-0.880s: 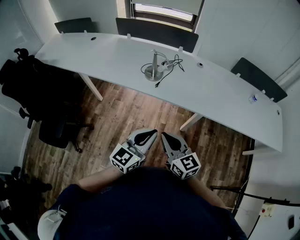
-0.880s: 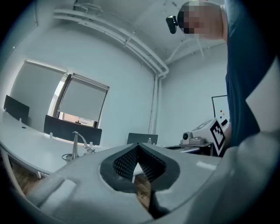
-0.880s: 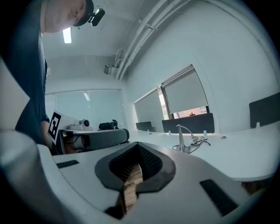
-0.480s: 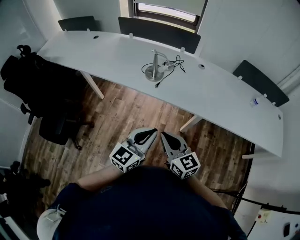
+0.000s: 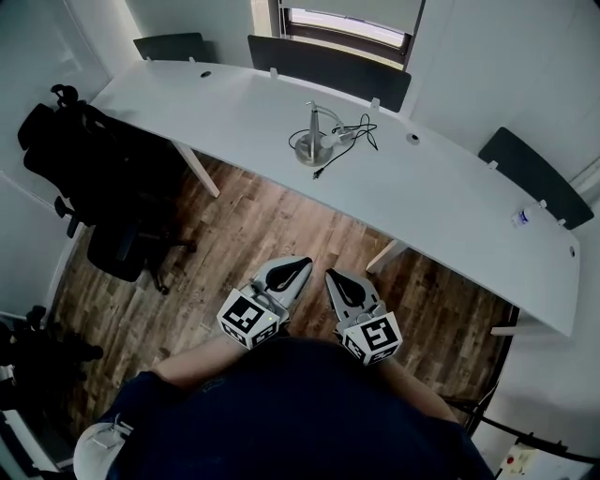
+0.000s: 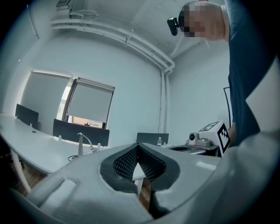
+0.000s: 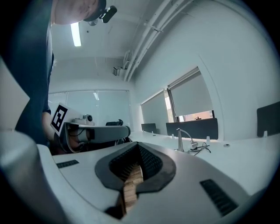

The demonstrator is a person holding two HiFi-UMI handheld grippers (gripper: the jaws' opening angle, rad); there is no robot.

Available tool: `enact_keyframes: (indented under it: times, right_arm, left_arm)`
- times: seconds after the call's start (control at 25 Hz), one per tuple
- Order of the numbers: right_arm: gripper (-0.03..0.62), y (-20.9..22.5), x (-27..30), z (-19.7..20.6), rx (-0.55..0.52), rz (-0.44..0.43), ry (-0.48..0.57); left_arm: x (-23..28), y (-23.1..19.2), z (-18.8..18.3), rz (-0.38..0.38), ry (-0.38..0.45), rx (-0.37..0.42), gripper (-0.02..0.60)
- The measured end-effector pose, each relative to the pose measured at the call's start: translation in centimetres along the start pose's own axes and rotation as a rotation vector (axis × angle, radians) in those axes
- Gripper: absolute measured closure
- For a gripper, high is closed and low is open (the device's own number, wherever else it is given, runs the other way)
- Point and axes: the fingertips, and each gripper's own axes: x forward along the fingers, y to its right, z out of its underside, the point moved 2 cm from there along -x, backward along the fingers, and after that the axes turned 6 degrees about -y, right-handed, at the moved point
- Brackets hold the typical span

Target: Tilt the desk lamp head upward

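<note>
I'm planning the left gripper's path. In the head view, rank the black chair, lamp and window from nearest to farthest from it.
1. Black chair, on the floor to the left of the left gripper.
2. Lamp, ahead on the desk.
3. Window, beyond the desk.

An office: long curved white desk (image 5: 234, 112), black swivel chairs (image 5: 103, 178), dark divider panels (image 5: 328, 64).

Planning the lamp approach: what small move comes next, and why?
Probably step toward the desk, bringing the right gripper toward the desk lamp. Both it and the left gripper are shut, empty and held over the floor, well short of the lamp.
</note>
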Motion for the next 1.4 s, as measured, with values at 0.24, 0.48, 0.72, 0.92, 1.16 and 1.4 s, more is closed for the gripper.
enact_keyframes:
  times: [0.24,0.48,0.72,0.92,1.16,1.4]
  right_arm:
    - [0.583,2.1,1.3,0.1,0.0,-0.003,-0.013]
    - [0.583,4.7,5.0,-0.4,-0.037,0.031,-0.04]
    - [0.583,8.6,11.8,-2.6,-0.069,0.094,-0.059]
    - [0.583,11.7,18.0,-4.3,-0.059,0.158,-0.079]
    - [0.583,14.2,23.4,-6.2,-0.078,0.227,-0.084]
    - [0.583,18.4,25.2,-7.0,-0.102,0.266,-0.087]
  left_arm:
    - [1.7,-1.5,-0.3,-0.014,0.012,-0.006,0.575]
    - [4.5,-6.2,-0.2,-0.004,0.035,-0.035,0.575]
    - [7.9,-14.1,-1.8,0.024,0.054,-0.028,0.575]
    - [10.5,-21.0,-2.7,0.074,0.045,-0.01,0.575]
    - [13.1,-27.1,-3.5,0.126,0.04,0.003,0.575]
    - [16.4,-30.0,-3.3,0.102,0.019,0.002,0.575]
